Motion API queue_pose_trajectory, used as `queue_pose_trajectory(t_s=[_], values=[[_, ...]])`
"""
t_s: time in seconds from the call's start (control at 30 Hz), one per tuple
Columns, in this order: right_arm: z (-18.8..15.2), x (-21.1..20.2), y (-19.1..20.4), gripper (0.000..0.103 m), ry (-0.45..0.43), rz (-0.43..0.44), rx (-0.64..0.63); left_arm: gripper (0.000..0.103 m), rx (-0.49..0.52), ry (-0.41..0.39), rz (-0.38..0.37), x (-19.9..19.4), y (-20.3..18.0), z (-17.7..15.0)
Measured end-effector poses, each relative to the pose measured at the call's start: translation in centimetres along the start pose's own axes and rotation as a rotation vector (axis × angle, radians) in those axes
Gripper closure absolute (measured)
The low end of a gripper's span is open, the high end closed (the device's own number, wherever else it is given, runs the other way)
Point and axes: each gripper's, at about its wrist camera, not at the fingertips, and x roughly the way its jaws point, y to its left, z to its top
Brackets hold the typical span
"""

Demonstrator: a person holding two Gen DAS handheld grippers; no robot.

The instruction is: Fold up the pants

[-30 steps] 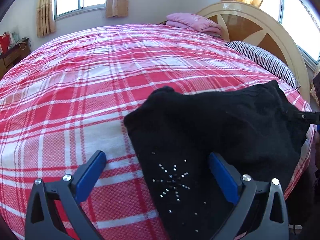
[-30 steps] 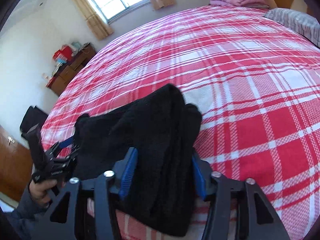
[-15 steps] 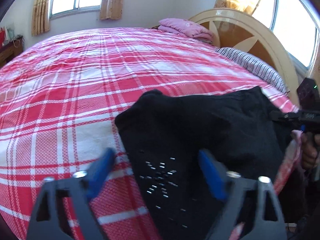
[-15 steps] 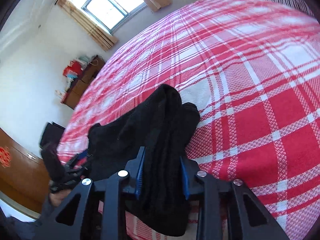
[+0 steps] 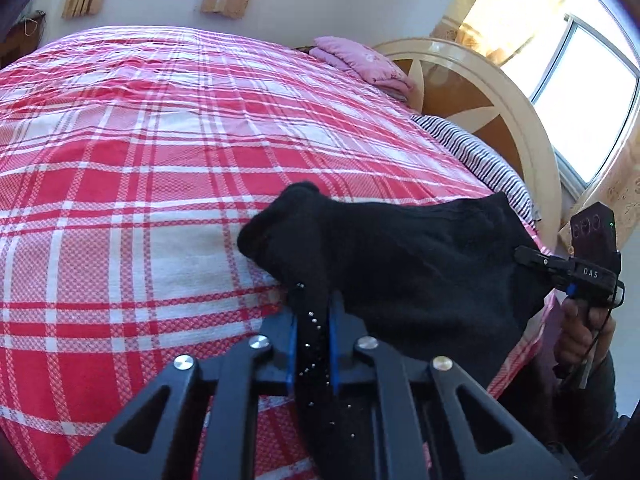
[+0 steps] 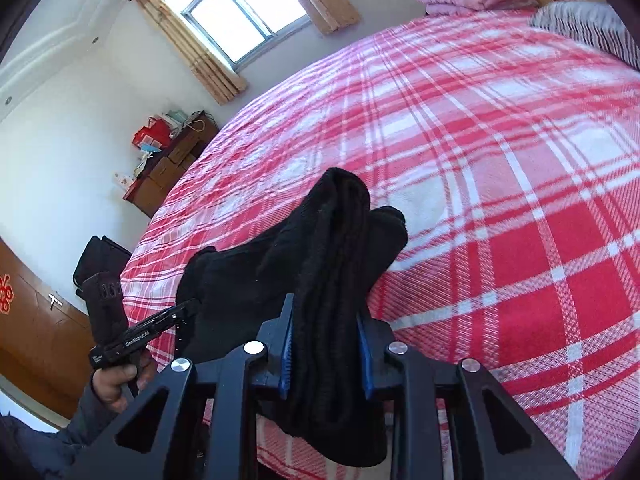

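Black knit pants [image 5: 404, 264] sit bunched at the near edge of the bed [image 5: 160, 168], on the red-and-white plaid cover, partly hanging off the side. Left gripper [image 5: 313, 320] is closing, pads already pinching a thin studded fold of the fabric. Right gripper [image 6: 326, 344] is also closing, clamped around a much thicker roll of cloth at the other end. Both ends gripped, garment slack between them, so I'd judge this as the start of a lift or spread. Risks: the left bite is narrow and near an edge, so the fabric could slide out once tension comes on; the right bite likely holds several layers, so a lift may drag the whole bundle instead of one layer and leave the fold lopsided. Knit is stretchy and heavy, so pulling the ends apart unevenly would skew it. The hanging part could pull the rest off the bed if either grip lets go. Hard to read: black on black hides seams, so I can't tell waistband from leg hems or how many folds exist. The lower part of the pants is cut off behind the gripper bodies in both views.
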Motion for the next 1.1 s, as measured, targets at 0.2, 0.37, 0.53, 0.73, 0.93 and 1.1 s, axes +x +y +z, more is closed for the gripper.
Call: queue_pose_trajectory(t_s=[0.2, 0.37, 0.53, 0.73, 0.93, 1.1], values=[[1.8, 0.1, 2.3, 0.077, -0.001, 0.003, -0.059, 0.091, 0.01, -0.024, -0.021, -2.1, 0.2, 1.0], [4.0, 2.9, 5.6, 0.077, 0.026, 0.019, -0.138, 0.092, 0.024, -0.069, 0.025, -4.3, 1.7, 2.0], [7.7, 7.8, 10.6, 0.077, 0.046, 0.075, -0.219, 0.092, -0.002, -0.139, 0.121, -7.2, 5.5, 3.6], [10.7, 15.5, 16.5, 0.077, 0.083, 0.162, -0.294, 0.092, -0.044, -0.231, 0.262, -11.5, 10.4, 4.8], [11.4, 23.6, 19.7, 0.077, 0.164, 0.195, -0.295, 0.092, -0.113, -0.25, 0.358, -12.8, 14.9, 4.7], [10.0, 28.2, 18.5, 0.075, 0.22, 0.132, -0.261, 0.071, -0.054, -0.128, 0.543, -9.6, 16.2, 2.6]])
